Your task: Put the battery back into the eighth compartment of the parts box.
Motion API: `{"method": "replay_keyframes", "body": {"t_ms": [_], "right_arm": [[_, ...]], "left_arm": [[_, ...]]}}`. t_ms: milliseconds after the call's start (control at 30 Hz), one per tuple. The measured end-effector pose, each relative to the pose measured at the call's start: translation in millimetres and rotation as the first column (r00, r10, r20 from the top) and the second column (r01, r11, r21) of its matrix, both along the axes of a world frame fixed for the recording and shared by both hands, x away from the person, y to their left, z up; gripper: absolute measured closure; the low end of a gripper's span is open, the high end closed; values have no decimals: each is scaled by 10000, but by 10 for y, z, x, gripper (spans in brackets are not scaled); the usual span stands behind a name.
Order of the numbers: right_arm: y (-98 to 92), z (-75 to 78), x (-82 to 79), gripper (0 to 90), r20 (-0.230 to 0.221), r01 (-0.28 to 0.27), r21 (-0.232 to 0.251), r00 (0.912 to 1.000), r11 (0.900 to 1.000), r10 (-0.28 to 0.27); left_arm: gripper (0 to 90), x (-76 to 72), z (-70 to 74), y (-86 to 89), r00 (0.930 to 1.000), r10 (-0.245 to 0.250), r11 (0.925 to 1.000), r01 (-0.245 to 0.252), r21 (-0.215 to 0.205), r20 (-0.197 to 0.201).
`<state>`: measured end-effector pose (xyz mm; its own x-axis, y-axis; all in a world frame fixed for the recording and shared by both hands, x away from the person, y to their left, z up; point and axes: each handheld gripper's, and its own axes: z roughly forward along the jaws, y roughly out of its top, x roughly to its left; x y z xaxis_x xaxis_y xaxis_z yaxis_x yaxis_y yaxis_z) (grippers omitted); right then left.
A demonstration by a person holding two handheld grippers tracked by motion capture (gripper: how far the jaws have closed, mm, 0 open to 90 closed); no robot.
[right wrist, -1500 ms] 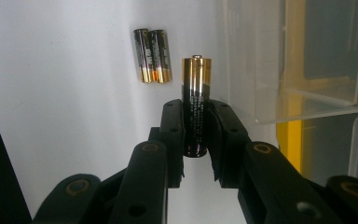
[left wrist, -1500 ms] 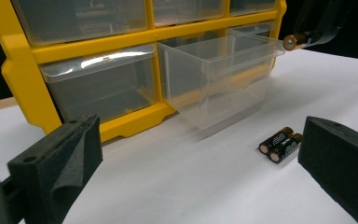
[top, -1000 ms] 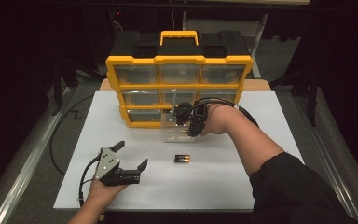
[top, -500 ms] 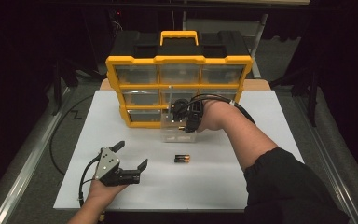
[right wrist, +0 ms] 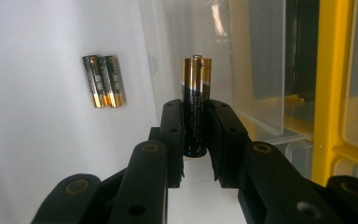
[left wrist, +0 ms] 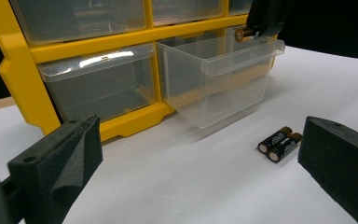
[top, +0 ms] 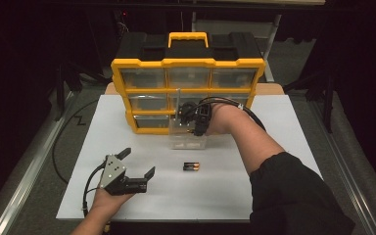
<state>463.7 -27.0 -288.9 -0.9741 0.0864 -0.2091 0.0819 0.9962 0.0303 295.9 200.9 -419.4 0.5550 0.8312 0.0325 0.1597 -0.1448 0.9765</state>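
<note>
Black short sleeve (top: 293, 196) on the right arm, toward 5 o'clock in the high view. Left gripper (top: 138, 164): black, angular, topped by a grey three-cornered plate (top: 111, 172) with small screws, black cable (top: 89, 188) trailing. Right gripper (right wrist: 196, 135): black linked jaws with round brass-coloured pivot pins (right wrist: 150, 148); black cable (top: 247, 110) looping along the forearm.
</note>
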Motion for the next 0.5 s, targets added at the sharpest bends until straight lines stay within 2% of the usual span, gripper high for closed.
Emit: {"method": "replay_keyframes", "body": {"t_ms": [367,500], "right_arm": [[-40,-41,111,786,112,277,0,9996,9996,-277],[-37,-41,109,786,17,274,60,9996,9996,-275]], "left_arm": [[6,4,-4,7,10000,8,10000,-7,19,-37],[6,2,-3,5,10000,-21,10000,21,25,-60]]}}
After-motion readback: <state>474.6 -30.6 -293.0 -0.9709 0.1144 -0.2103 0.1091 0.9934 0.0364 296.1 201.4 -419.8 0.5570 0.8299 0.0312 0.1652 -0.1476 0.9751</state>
